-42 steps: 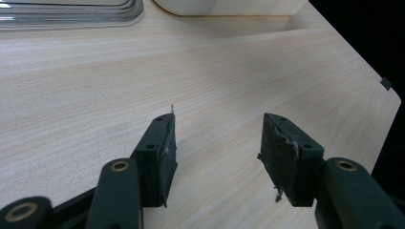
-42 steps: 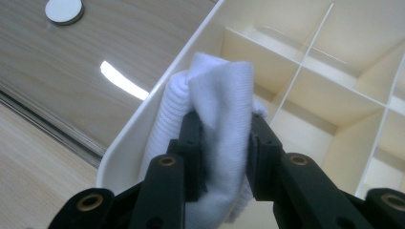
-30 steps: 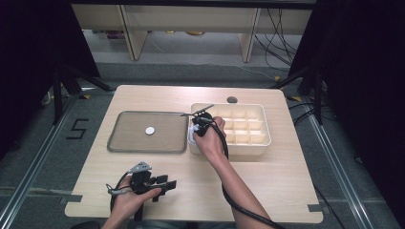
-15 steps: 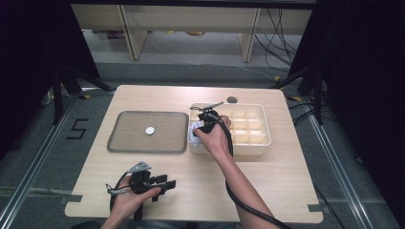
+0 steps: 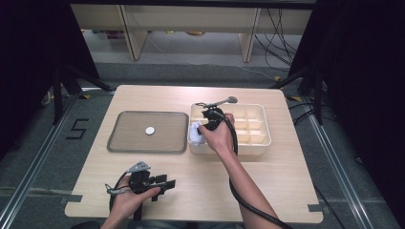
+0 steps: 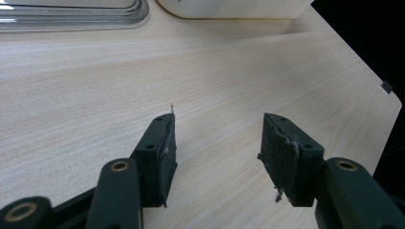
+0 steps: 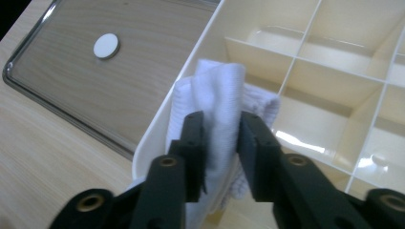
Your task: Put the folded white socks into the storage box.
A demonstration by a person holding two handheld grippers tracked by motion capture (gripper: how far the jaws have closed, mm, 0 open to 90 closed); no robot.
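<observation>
A white cloth (image 7: 217, 95) is draped over the left wall of the cream compartment box (image 7: 162, 138). My right gripper (image 7: 223, 123) is shut on a fold of it, its jaws having just closed in from a wider stance. In the high view that gripper (image 5: 204, 125) sits over the box's (image 5: 260, 142) left end, with the cloth (image 5: 195, 133) bunched beside the hand. My left gripper (image 5: 166, 183) rests near the table's front edge. Its jaws (image 6: 217, 138) stand open over bare wood.
A shallow clear tray (image 5: 119, 143) lies left of the box, with a small white disc (image 5: 150, 130) in its middle; the right gripper view has the disc (image 7: 106, 46) at upper left. A grey long-handled tool (image 5: 224, 101) lies at the box's far edge.
The right hand has shifted slightly at the box's left end and its jaws now pinch the cloth. The left hand and gripper have not moved.
</observation>
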